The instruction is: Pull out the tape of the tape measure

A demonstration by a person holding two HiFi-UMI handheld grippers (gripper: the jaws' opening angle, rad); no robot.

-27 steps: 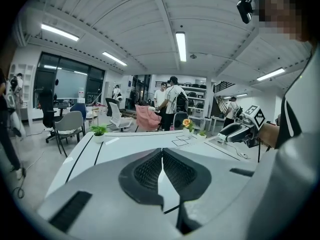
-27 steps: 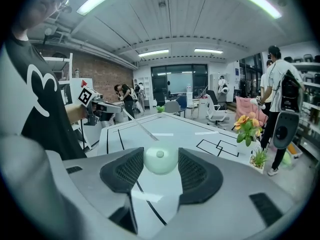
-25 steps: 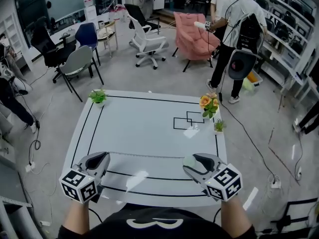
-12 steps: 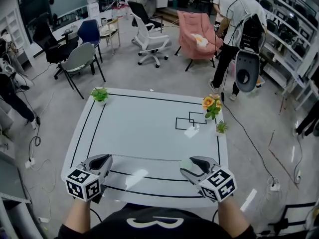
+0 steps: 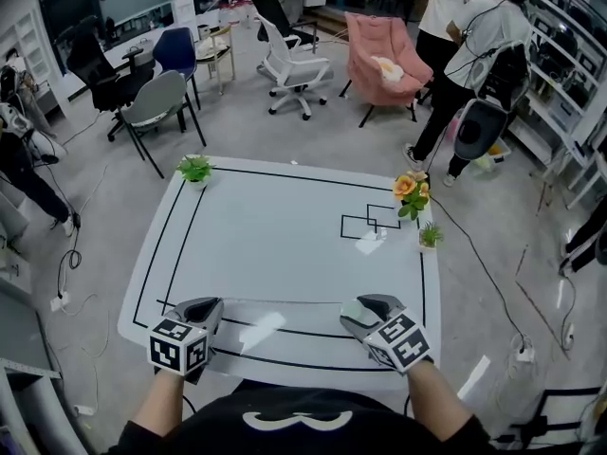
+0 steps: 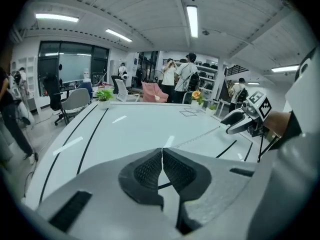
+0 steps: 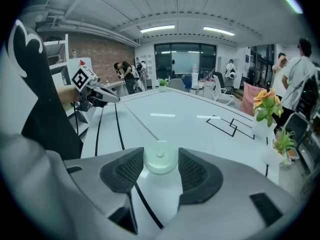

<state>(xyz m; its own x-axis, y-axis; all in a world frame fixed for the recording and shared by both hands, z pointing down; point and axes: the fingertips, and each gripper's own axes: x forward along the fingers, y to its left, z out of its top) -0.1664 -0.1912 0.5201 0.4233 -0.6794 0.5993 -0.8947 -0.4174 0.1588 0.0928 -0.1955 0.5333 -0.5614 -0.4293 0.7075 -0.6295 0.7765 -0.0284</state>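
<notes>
The tape [image 5: 285, 300] runs left to right over the table's [image 5: 285, 216] near edge, its end pinched in the closed left gripper [image 5: 209, 303], its round green case [image 7: 160, 160] clamped in the right gripper's [image 5: 358, 305] wide jaws.

The person wears a black top [image 5: 190, 436] with a white curved mark [image 5: 294, 421] on the chest. The left gripper [image 5: 202, 308] and right gripper [image 5: 366, 304] each have a smooth grey shell, rounded and tapering to two jaws. The jaws are lined with black pads [image 6: 145, 170] of fine cross-hatched texture. Each gripper carries a cube [image 5: 178, 345] with black-and-white square markers.
</notes>
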